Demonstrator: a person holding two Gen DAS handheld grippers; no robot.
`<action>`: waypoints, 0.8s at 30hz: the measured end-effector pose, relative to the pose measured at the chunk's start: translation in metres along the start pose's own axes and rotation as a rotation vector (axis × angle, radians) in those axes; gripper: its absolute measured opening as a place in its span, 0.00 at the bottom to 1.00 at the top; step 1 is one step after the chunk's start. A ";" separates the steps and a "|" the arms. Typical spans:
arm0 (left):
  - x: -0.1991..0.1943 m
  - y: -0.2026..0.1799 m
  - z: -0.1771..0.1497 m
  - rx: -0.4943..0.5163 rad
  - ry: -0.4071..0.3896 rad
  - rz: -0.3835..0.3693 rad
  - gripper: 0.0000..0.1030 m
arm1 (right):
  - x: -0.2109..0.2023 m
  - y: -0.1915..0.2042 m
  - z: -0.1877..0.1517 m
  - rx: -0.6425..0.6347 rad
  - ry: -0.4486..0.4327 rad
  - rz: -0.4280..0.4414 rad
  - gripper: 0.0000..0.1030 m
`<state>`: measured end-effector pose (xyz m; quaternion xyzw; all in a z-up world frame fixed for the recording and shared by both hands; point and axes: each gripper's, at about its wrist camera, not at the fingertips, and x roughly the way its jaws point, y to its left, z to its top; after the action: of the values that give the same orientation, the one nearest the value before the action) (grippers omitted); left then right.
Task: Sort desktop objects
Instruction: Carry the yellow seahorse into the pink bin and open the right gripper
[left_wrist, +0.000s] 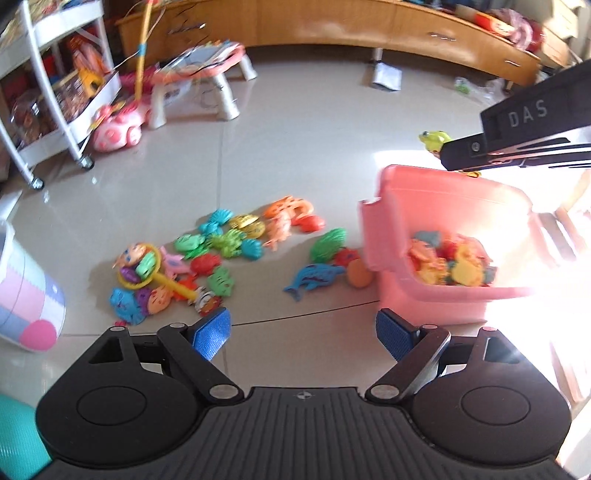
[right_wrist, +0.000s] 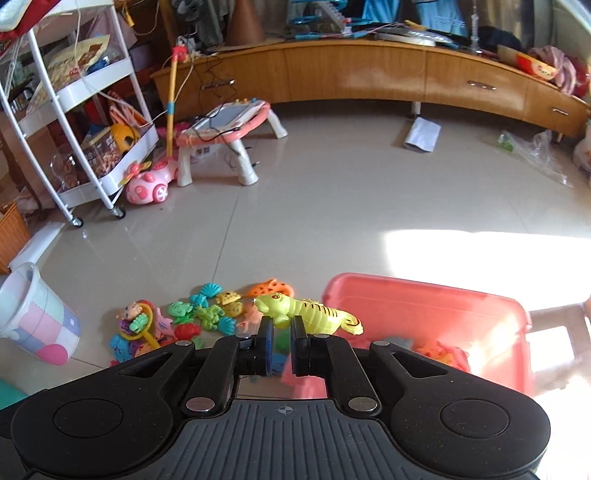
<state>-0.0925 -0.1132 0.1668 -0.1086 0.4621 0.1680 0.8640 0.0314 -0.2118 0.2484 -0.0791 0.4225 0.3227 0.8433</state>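
My left gripper (left_wrist: 303, 330) hangs open over the tiled floor, nothing between its blue pads (left_wrist: 212, 334). Beyond it lies a pile of small plastic sea-creature toys (left_wrist: 221, 251), with a blue fish (left_wrist: 314, 277) and an orange ball (left_wrist: 358, 275) beside a pink bin (left_wrist: 443, 195) holding several toys. My right gripper (right_wrist: 282, 328) is shut on a yellow-green lizard toy (right_wrist: 306, 310), held above the floor at the left edge of the bin (right_wrist: 424, 295), with the pile (right_wrist: 192, 317) below to its left. In the left wrist view the right gripper (left_wrist: 448, 153) and lizard (left_wrist: 434, 138) show above the bin.
A white wheeled cart (left_wrist: 55, 92), a pink toy car (left_wrist: 118, 127) and a small pink play table (left_wrist: 199, 70) stand at the back left. A pastel bucket (left_wrist: 26, 295) sits at the left. A long wooden cabinet (left_wrist: 369, 26) runs along the back. Sunlight glares at the right.
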 end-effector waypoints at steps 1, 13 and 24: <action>-0.004 -0.008 -0.001 0.016 -0.005 -0.009 0.85 | -0.010 -0.010 -0.002 0.010 -0.004 -0.024 0.08; -0.008 -0.088 -0.003 0.167 0.003 -0.082 0.87 | -0.031 -0.103 -0.044 0.196 0.000 -0.179 0.08; 0.047 -0.125 0.005 0.211 0.078 -0.112 0.87 | 0.031 -0.140 -0.066 0.317 0.069 -0.217 0.08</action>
<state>-0.0159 -0.2177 0.1345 -0.0492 0.5039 0.0658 0.8598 0.0868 -0.3329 0.1630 -0.0013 0.4859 0.1565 0.8599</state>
